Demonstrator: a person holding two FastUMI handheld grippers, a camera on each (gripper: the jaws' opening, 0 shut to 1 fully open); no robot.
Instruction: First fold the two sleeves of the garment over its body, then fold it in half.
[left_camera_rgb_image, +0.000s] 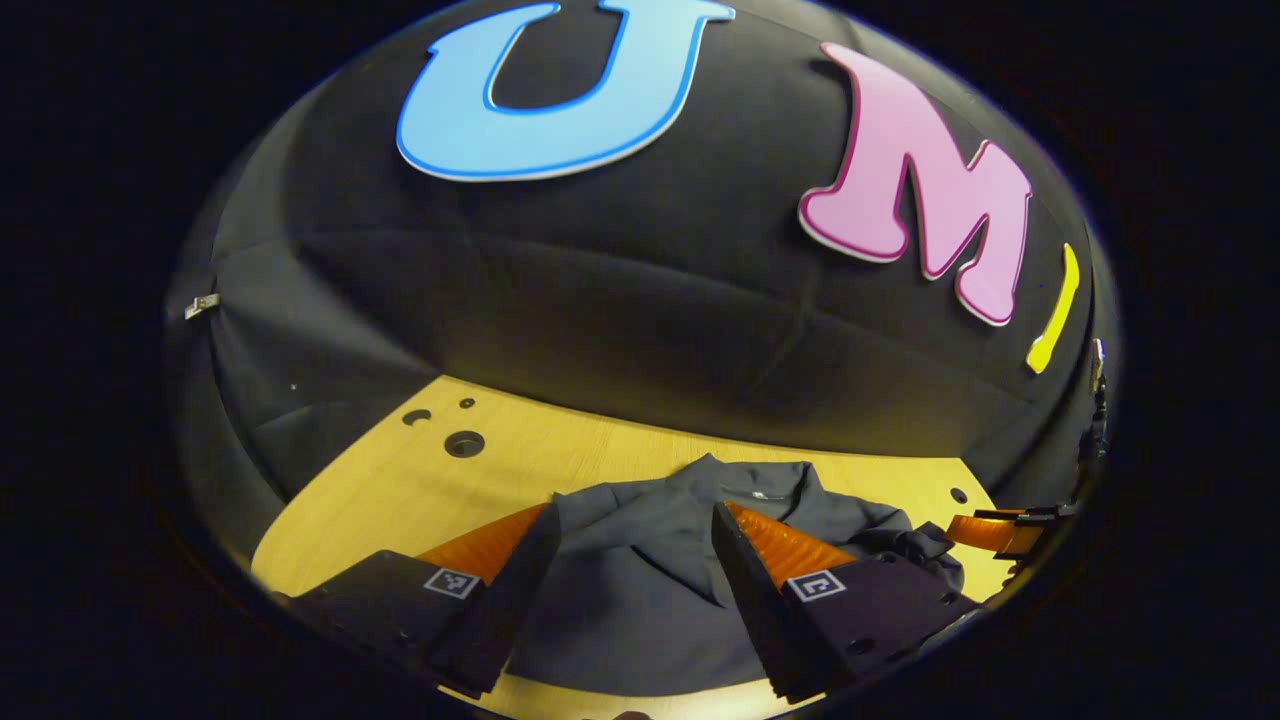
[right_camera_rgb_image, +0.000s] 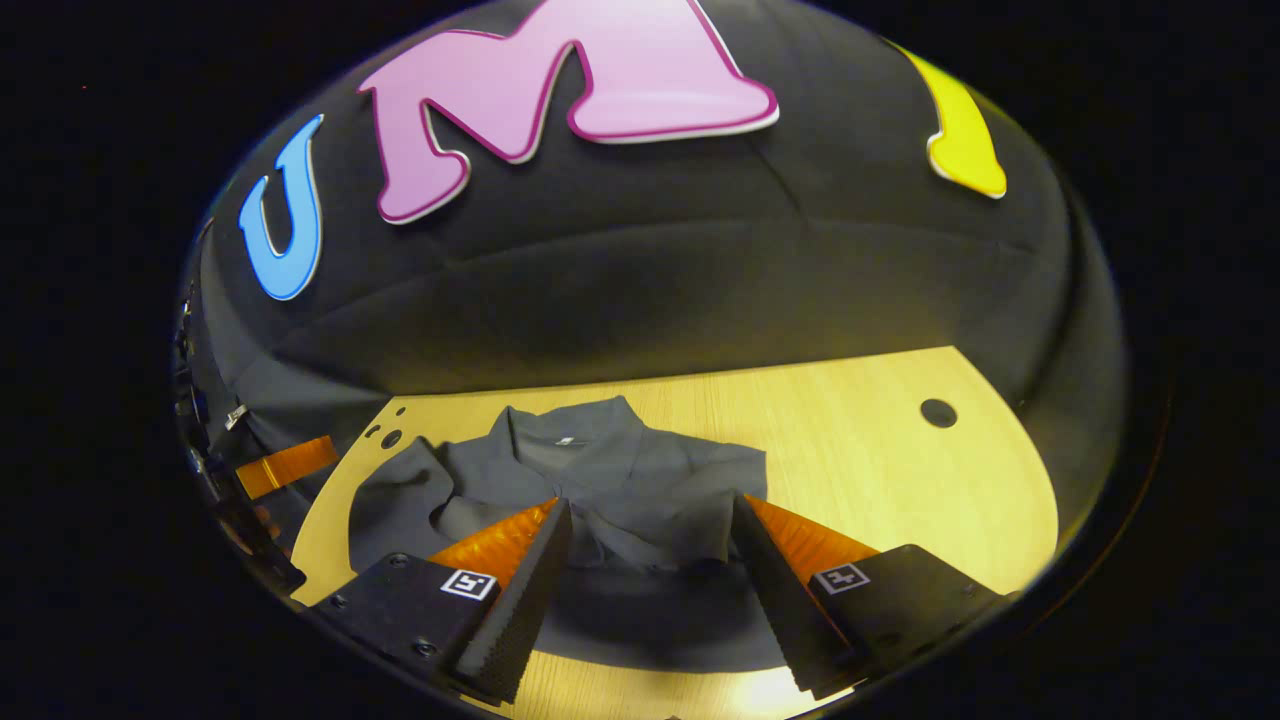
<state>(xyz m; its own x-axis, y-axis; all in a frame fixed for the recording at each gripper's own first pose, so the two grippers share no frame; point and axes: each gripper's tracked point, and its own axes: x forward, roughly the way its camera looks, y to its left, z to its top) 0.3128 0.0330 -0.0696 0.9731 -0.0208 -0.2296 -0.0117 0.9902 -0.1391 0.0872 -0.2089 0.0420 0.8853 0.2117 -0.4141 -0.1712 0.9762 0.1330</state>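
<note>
Dark grey fabric: the garment (left_camera_rgb_image: 640, 590) lies on the light wood tabletop (left_camera_rgb_image: 400, 490), collar end toward the booth's black cloth wall, hem end toward the cameras.

Left gripper view: the left gripper (left_camera_rgb_image: 632, 575) hovers over the near part of the garment, jaws well apart, nothing between them but the cloth below. I cannot tell whether the fingertips touch the fabric. The collar (left_camera_rgb_image: 760, 480) sits at the far edge, with a small pale tag inside it. On the right of this view the cloth is bunched into a rumpled sleeve (left_camera_rgb_image: 915, 545). Just beyond that bunch, at the view's right edge, part of the right gripper (left_camera_rgb_image: 1000, 530) shows. Several round holes (left_camera_rgb_image: 464, 443) are in the tabletop, far left.

Right gripper view: the right gripper (right_camera_rgb_image: 650, 560) also stands with jaws wide apart over the garment's (right_camera_rgb_image: 620, 490) near half, gripping nothing. Collar (right_camera_rgb_image: 565, 425) and tag are toward the wall. One sleeve (right_camera_rgb_image: 400, 495) spreads out at the left of this view, wrinkled; the side at the right of this view ends in a squarer folded edge. One round hole (right_camera_rgb_image: 938, 412) is in bare tabletop (right_camera_rgb_image: 900, 480) far right. At the left edge, part of the left gripper (right_camera_rgb_image: 285, 465) shows beside the tabletop's corner.
</note>
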